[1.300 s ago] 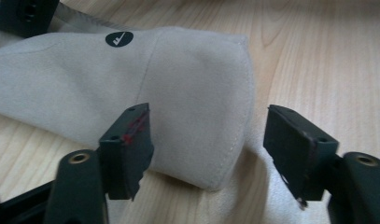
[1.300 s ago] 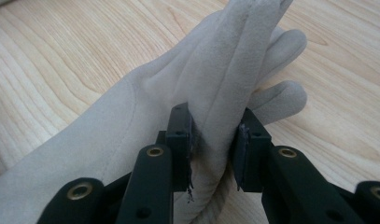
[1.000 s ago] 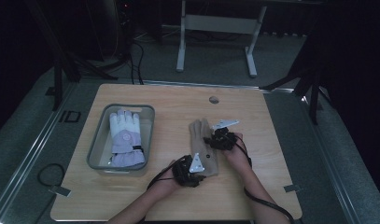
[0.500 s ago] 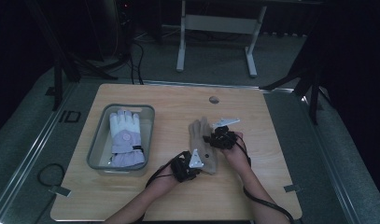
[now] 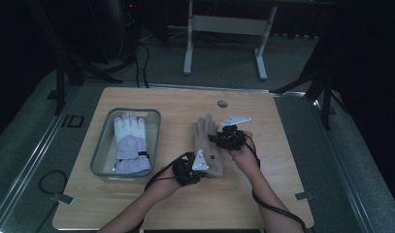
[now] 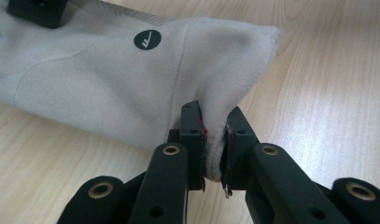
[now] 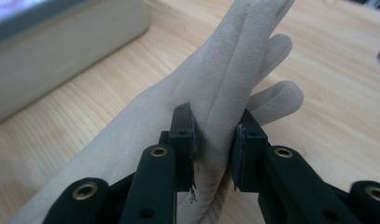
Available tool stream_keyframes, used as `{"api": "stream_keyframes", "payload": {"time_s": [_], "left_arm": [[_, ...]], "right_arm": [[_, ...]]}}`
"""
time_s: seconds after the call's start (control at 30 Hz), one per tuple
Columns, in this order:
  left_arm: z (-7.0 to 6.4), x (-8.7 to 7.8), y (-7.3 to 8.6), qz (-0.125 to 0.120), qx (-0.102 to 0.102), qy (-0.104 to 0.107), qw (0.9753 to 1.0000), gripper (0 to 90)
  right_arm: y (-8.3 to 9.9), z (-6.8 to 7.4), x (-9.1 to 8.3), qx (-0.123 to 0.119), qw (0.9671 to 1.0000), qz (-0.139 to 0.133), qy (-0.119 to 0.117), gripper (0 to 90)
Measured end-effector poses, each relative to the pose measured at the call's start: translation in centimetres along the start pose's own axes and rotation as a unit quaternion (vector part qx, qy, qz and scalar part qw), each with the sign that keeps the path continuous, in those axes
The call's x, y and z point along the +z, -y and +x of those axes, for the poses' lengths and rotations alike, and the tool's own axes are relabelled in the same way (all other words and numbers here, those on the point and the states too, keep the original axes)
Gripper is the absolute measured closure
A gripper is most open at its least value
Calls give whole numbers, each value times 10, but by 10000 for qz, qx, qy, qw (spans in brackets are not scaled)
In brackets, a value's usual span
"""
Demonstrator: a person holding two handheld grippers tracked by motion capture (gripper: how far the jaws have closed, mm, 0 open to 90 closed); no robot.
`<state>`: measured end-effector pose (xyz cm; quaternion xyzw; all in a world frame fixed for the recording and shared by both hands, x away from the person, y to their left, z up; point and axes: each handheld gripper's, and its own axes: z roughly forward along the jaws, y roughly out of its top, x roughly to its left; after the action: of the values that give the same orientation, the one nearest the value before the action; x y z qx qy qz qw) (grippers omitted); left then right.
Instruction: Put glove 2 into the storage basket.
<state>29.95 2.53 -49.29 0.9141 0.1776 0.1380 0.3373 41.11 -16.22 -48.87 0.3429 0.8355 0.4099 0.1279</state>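
Left gripper [image 6: 211, 140] pinches the beige suede glove [image 5: 208, 145] at its cuff, right gripper [image 7: 214, 144] clamps 1 finger fold ahead; either thin bite could slip if the 2 pull apart

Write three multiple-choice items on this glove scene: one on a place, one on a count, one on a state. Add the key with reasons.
1. Where does the lilac glove lie?
A. in the grey bin
B. on the floor
C. under the tan glove

2. How many gloves are there?
A. one
B. two
C. four

3. How does the left tool stand?
A. open, above the table
B. shut on the tan glove's cuff
C. shut on the bin's rim

Key: 1 A, the bin's walls surround it; 2 B, one lilac, one tan; 3 B, cuff fabric is pinched between its jaws.
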Motion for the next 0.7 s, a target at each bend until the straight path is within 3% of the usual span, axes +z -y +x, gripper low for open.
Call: {"api": "stream_keyframes", "payload": {"time_s": [0.27, 0.7], "left_arm": [[5, -18, -3, -30, 23, -141, 9999, 815], [14, -47, 1, 53, 37, -366, 9993, 815]], "right_arm": [[-24, 10, -9, -120, 9998, -183, 9, 732], [-56, 34, -6, -313, 9987, -390, -46, 733]]}}
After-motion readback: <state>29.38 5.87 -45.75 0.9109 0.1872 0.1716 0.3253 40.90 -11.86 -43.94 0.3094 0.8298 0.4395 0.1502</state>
